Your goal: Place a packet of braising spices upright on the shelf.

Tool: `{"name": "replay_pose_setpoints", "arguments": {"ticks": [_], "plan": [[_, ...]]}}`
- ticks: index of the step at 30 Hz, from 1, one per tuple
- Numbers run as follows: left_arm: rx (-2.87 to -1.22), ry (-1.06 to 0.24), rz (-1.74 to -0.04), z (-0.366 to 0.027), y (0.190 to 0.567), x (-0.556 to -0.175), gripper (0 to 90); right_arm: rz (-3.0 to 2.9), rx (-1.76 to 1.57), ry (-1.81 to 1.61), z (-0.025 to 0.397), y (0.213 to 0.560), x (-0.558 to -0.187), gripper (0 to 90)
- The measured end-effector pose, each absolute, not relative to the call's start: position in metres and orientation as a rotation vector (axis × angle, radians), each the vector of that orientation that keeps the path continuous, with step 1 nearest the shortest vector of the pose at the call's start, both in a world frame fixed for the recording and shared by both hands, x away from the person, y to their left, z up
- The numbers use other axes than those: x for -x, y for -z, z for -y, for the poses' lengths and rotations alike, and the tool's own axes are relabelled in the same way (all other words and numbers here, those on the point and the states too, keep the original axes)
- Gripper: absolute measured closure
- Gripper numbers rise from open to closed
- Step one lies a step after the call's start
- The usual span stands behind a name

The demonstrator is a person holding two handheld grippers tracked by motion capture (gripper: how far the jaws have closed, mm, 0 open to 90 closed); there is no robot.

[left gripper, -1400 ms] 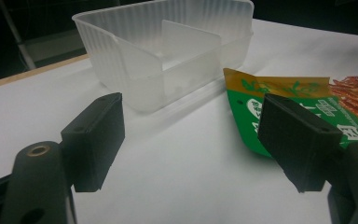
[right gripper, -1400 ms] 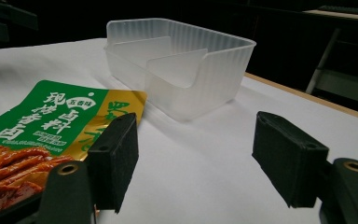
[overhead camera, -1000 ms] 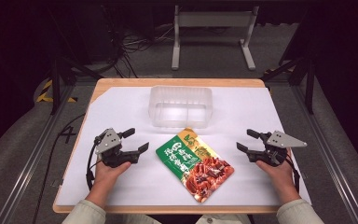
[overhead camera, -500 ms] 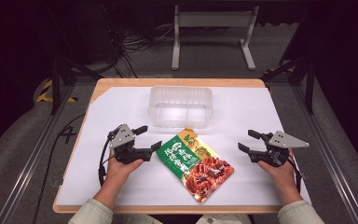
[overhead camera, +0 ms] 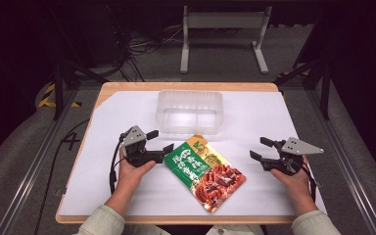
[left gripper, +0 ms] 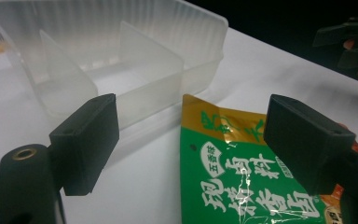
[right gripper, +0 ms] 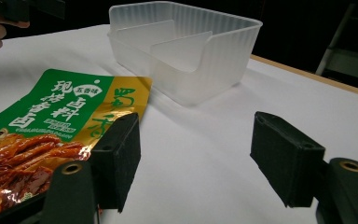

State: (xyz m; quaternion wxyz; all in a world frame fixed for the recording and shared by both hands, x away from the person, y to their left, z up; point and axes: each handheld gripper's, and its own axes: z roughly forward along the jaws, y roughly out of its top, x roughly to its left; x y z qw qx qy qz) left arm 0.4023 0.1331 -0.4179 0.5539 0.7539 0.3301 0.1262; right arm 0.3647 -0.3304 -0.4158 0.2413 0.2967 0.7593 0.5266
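My left gripper [overhead camera: 159, 141] sits left of centre in the high view with its black jaws spread apart, nothing between them. Its tips are just beside the upper left edge of the green, gold and red foil snack pouch printed with white characters [overhead camera: 205, 172]; I cannot tell from here whether the nearer jaw touches the pouch. In the left gripper view the gold top corner and green upper part of the pouch [left gripper: 223, 154] fill the lower middle between the two jaws, lying flat on the sheet, and the right-hand jaw overlaps the pouch's edge in the frame.

My right gripper [overhead camera: 262, 149] is at the right of the high view, well apart from the pouch, its jaws also standing open and empty. In the right gripper view the pouch [right gripper: 51, 116] lies at the left of the frame, partly behind the left jaw, and only white sheet shows between the jaws.

The pouch lies slantwise in the lower centre of the high view, gold end toward the top, red end toward the bottom right. Just above it is the clear ribbed plastic bin with inner dividers [overhead camera: 190, 111], its near wall very close to the pouch's gold corner. Both rest on the white sheet covering the wooden table [overhead camera: 107, 90]. The bin's compartments [right gripper: 182, 51] look bare.
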Motion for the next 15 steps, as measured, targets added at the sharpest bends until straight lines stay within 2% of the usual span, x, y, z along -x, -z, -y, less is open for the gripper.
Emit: {"name": "replay_pose_setpoints", "arguments": {"ticks": [15], "plan": [[-1.959,-0.212,-0.840,-0.119,0.442,-0.413,27.5,-2.087,-0.823,-1.444,0.331,0.416,-0.365,33.5]]}}
